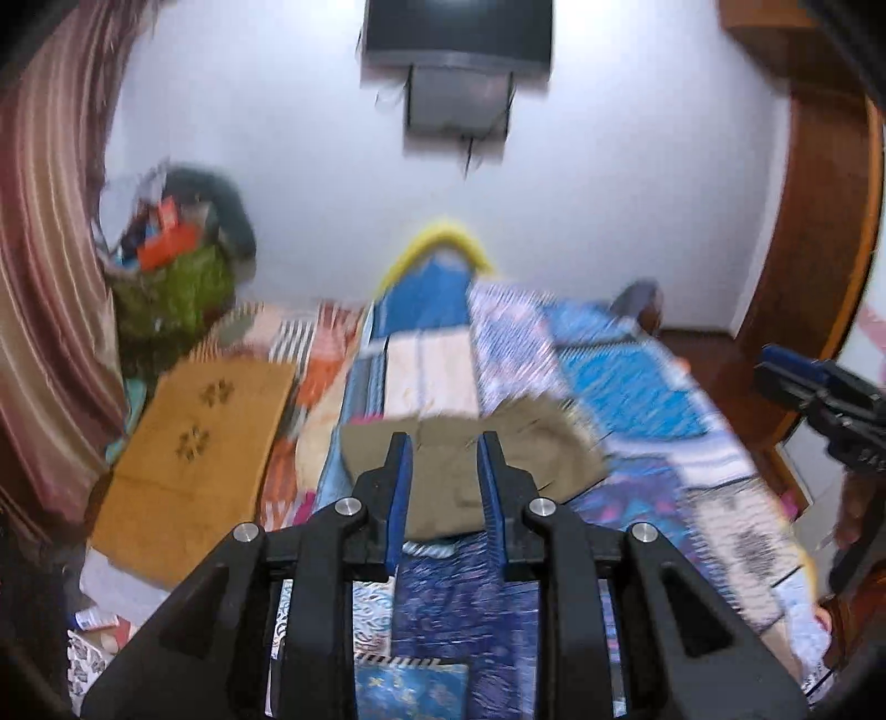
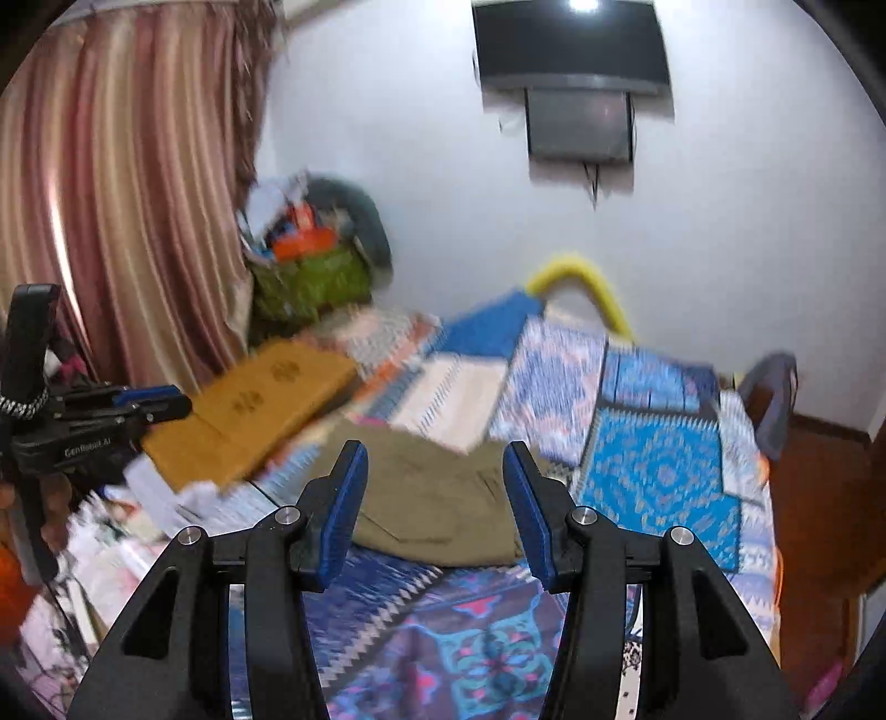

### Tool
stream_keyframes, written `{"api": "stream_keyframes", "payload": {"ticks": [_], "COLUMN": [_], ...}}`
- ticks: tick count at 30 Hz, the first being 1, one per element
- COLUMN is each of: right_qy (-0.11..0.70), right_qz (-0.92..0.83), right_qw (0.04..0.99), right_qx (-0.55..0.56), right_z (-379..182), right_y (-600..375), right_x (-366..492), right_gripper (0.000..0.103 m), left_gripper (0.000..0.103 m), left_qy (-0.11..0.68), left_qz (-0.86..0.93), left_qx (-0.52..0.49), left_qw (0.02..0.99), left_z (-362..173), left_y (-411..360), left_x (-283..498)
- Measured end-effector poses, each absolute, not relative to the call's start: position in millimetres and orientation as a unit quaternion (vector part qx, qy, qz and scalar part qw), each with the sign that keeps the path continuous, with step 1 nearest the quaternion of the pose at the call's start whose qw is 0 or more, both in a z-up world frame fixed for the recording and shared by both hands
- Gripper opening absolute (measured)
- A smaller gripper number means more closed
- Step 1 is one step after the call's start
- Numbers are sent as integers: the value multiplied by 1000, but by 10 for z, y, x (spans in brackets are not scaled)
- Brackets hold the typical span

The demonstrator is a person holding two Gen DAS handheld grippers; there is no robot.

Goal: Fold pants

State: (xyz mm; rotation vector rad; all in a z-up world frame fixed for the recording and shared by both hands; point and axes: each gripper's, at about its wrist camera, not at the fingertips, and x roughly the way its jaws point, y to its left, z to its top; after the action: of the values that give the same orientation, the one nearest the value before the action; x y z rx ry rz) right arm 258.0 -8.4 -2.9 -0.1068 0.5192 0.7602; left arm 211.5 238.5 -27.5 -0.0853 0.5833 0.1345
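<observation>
Olive-khaki pants [image 1: 443,471] lie in a folded bundle on the patterned blue bedspread [image 1: 626,387]; they also show in the right wrist view [image 2: 437,498]. My left gripper [image 1: 444,443] is open and empty, raised above the bed with the pants beyond its fingertips. My right gripper [image 2: 434,459] is open and empty, also raised short of the pants. The right gripper shows at the right edge of the left wrist view [image 1: 797,382], and the left gripper at the left edge of the right wrist view [image 2: 160,404]. Both views are motion-blurred.
A flat brown cardboard box [image 1: 194,459] lies left of the bed, also seen from the right wrist [image 2: 255,404]. A green basket of clutter [image 1: 177,277] stands by the striped curtain [image 1: 50,277]. A TV [image 1: 459,33] hangs on the white wall. A wooden door frame [image 1: 819,221] is at right.
</observation>
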Motion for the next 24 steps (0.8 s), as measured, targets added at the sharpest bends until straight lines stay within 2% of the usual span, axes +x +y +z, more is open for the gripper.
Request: {"api": "stream_keyframes", "payload": {"ticks": [5,9,14,15,17,18,19,21,24], "right_qy": [188,138,94,88,81,77,75,70,71], "right_qz": [388,391,388,387,386,383,382,375,364], "right_qw": [902,910,916,917,919,920,921,924,928], "right_qx": [-29,-27,-26,-26,-23,-22,-18,-9,-7], "right_z": [357,510,505,498,479,467,454,434,419], "right_y": [-406,-607,-727,-741,-750,-751,-743,-750,-723], "right_x": [1979,1509,1104,1026,969,955,987,974,980], "right_gripper": [47,47,47,47,47,52,57,76,88], "left_gripper": [29,52,58,63,78,92,100,102,103], "left_qy": [206,144,103,97,87,82,78,74,77], "left_qz": [75,81,76,76,79,79,80,84,98], "left_qx": [-15,-5,-12,-14,-3,-1,-5,-7,5], "left_qw": [975,986,992,992,993,994,994,994,992], "left_z": [172,335,340,325,293,269,251,212,185], "left_y": [1950,1611,1340,1311,1238,1209,1205,1203,1173], "left_x": [1400,856,404,349,250,205,176,120,86]}}
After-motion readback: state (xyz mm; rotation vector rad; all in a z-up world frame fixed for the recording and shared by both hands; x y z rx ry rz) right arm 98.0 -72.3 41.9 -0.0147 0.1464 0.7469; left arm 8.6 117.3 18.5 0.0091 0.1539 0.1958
